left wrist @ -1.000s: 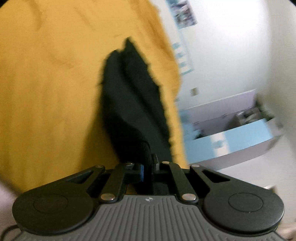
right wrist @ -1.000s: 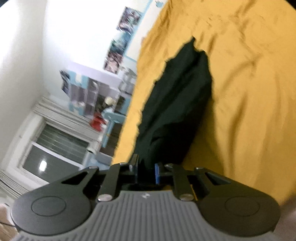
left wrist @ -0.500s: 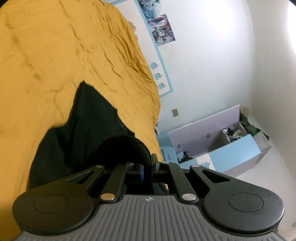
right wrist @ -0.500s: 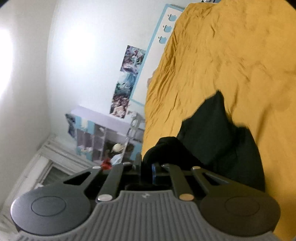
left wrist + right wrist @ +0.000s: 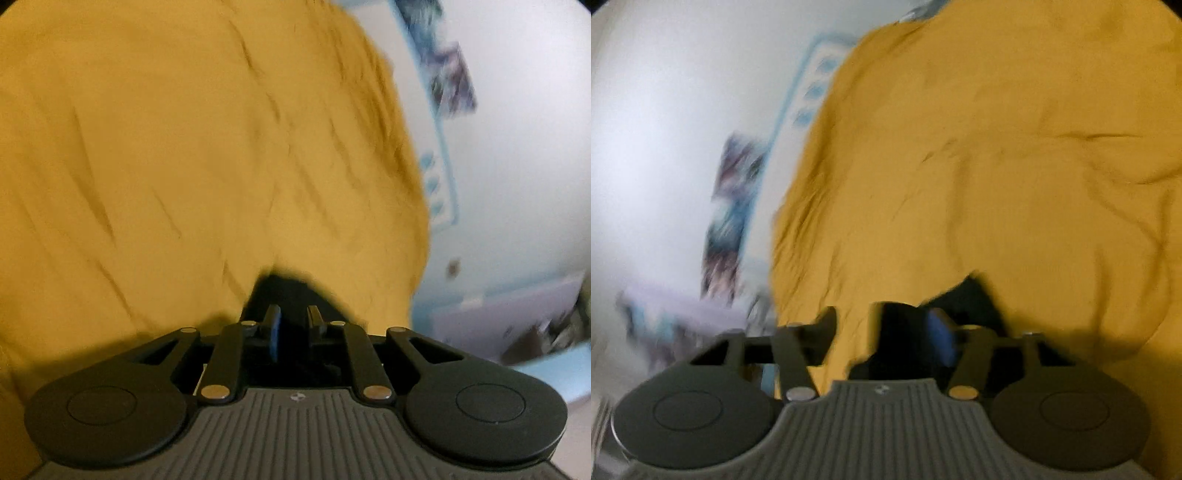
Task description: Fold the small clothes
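Garment: black garment [image 5: 291, 295] lies on the yellow bedspread [image 5: 184, 147], directly beneath and just ahead of both tongs; only a small dark patch of it shows in either view [image 5: 905, 332].
Left tongs: left gripper [image 5: 292, 325] is released, its fingers apart with a clear gap, hanging over the dark cloth; nothing is pinched between them.
Right tongs: right gripper [image 5: 886, 328] is spread wide, one finger over the bedspread, the other, with a blue pad, over the black cloth; not clamped on anything.
Bedspread: wrinkled, fills most of the view ahead of both tongs [image 5: 997, 147].
Wall: white wall [image 5: 517, 110] to the right of the left tongs, with a blurred poster [image 5: 450, 81].
Containers: a pale purple and blue box [image 5: 517, 325] sits low right of the left tongs; its contents are too blurred to tell.
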Available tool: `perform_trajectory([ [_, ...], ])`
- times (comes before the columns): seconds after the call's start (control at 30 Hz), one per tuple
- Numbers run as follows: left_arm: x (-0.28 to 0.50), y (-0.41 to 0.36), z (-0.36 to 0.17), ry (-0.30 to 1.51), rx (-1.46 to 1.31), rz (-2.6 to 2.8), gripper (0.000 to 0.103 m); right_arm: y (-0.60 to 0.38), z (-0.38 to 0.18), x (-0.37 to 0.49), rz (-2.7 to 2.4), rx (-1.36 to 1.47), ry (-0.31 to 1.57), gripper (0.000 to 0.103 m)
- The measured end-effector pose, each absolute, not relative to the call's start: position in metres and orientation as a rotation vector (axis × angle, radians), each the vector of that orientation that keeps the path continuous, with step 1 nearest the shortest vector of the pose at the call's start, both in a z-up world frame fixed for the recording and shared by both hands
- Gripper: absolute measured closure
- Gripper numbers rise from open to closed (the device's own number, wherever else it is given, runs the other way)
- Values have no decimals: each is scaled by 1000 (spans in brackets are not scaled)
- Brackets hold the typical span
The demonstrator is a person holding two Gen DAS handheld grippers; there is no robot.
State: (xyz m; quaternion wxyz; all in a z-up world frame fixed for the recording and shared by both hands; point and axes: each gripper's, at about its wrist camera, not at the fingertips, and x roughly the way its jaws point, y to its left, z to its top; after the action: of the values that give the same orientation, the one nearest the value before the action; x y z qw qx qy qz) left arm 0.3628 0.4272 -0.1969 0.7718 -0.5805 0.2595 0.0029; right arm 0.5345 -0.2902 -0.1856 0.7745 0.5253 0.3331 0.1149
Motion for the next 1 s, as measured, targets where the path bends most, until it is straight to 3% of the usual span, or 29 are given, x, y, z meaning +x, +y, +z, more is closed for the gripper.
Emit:
perform_trajectory([
  [0.1,328,433,-172,454,-1222,-58,89,-296,-183,528,316,1156,727,48],
  [0.27,263,393,-133,596,-981,-119,77,-295,-148,465,471,1017,780,45],
  [0.33,233,371,-126,652,-927,-135,73,-296,-138,430,495,969,816,37],
  [0.47,171,333,-130,716,-963,-121,60,-299,-131,357,490,901,886,36],
  [0.57,139,318,-145,721,-1065,-76,57,-304,-141,314,440,898,915,36],
  [0.8,148,320,-193,764,-1187,71,55,-323,-195,290,342,1082,992,35],
  [1.0,169,329,-208,710,-1224,127,56,-318,-202,305,294,1067,964,35],
])
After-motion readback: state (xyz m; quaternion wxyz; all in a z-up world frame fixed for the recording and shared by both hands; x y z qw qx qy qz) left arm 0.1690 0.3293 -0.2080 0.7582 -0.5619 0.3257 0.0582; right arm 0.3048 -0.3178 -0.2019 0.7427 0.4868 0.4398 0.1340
